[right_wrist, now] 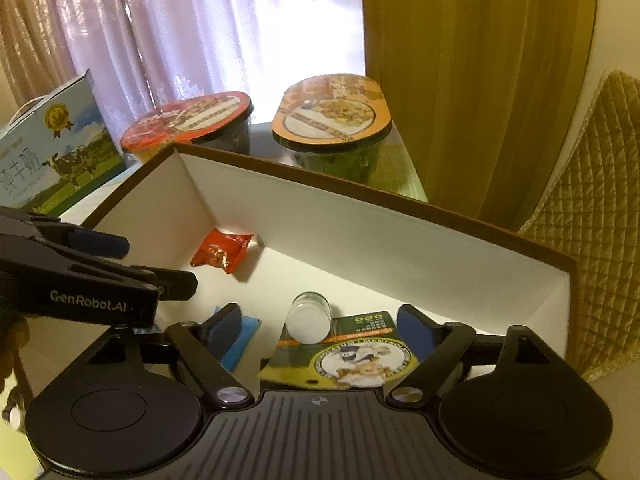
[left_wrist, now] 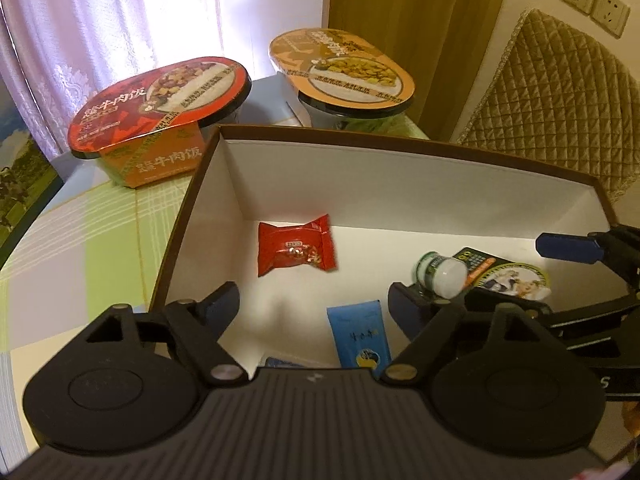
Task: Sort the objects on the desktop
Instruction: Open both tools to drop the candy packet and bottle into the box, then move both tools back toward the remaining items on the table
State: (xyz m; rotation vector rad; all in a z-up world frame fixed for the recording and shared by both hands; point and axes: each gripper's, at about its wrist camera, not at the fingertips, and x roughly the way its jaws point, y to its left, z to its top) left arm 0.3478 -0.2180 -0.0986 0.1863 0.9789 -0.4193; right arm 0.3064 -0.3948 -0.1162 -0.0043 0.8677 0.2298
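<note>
Looking along the left gripper (left_wrist: 314,304), spread wide and empty over the box (left_wrist: 360,138), the red snack packet (left_wrist: 296,246) lies ahead toward the far-left corner. From the right gripper (right_wrist: 320,326), also wide and empty, the white-capped bottle (right_wrist: 309,318) lies nearest, axis pointing away.

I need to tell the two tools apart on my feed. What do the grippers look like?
Both look alike: matte black plastic bodies with a ribbed top plate, two round discs, silver pivot pins and blue pads on the jaws. The left gripper carries white "GenRobot.AI" lettering on its side, seen in the right wrist view. The right gripper has a small compass-like mark on its ribbed plate. No cables or sleeves show.
</note>
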